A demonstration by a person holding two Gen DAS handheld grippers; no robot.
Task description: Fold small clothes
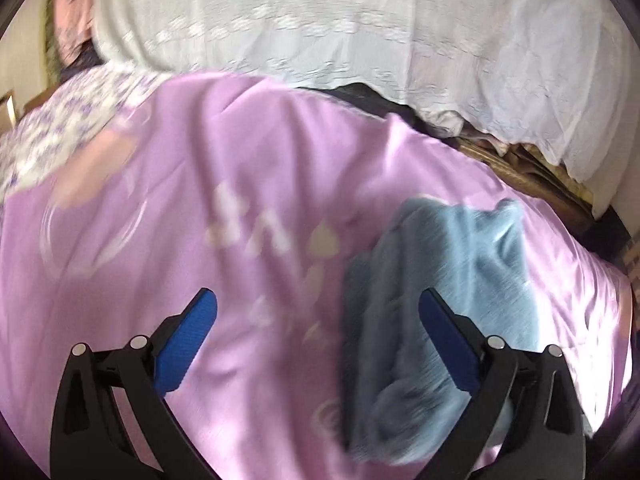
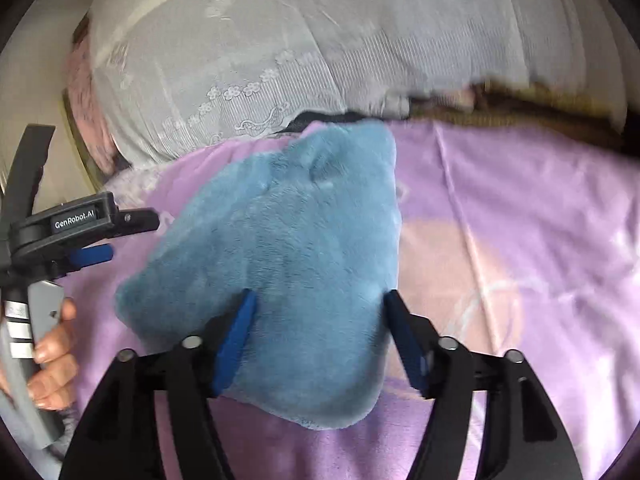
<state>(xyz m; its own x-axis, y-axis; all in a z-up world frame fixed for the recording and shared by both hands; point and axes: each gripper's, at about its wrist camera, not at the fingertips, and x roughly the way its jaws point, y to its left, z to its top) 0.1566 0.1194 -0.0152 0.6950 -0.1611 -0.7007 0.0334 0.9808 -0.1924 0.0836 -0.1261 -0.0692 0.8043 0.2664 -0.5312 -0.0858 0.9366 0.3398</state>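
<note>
A small fluffy blue garment lies bunched on a pink printed bedsheet. My right gripper is open, its blue pads on either side of the garment's near part, just above it. In the left wrist view the same blue garment lies to the right, blurred. My left gripper is open and holds nothing; its right pad is over the garment's edge. The left gripper also shows in the right wrist view, held by a hand at the left.
A white lace-trimmed cover is heaped across the back of the bed, also in the right wrist view. A floral cloth lies at the far left. Brown bedding and a dark item sit under the cover's edge.
</note>
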